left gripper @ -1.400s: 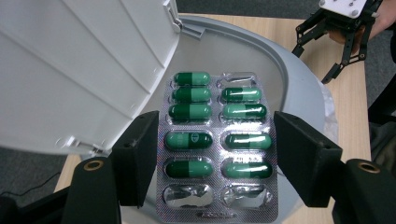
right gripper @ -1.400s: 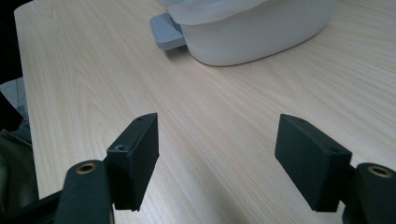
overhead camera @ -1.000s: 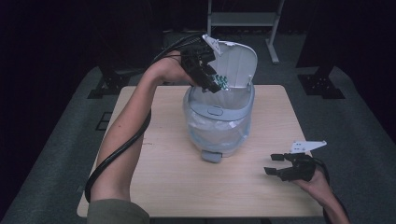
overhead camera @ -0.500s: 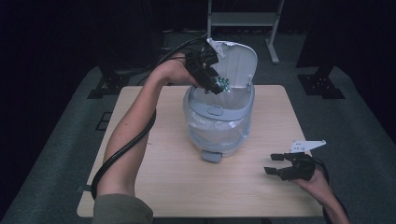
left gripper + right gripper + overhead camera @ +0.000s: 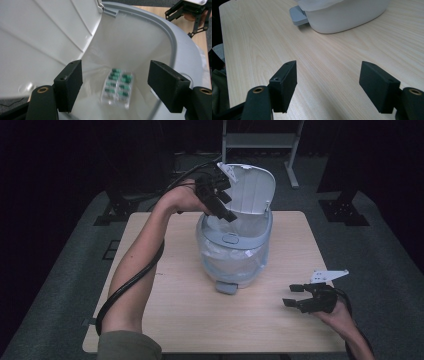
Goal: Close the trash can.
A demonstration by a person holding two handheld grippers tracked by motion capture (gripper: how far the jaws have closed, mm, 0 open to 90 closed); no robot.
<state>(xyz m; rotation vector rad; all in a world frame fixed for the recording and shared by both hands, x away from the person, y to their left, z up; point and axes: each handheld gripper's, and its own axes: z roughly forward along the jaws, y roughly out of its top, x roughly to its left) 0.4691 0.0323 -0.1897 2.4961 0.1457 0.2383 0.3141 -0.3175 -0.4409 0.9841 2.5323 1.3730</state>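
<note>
So the pale wooden table (image 5: 165,285) is being taken up by a white plastic pedal bin (image 5: 235,255) with its lid (image 5: 252,190) flipped up. The left gripper (image 5: 115,82) is being held over the mouth, jaws just spread apart, nothing pinched. The clear blister pack of green capsules (image 5: 117,86) is lying loose inside the liner, so the drop looks done. The right gripper (image 5: 328,82) is being parked spread and empty near the table's edge.

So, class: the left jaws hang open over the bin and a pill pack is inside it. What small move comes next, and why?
Probably lift the left gripper clear of the bin. Its jaws have just been opening, nothing sits between them, and the blister pack, blurred, is already inside the liner.
</note>
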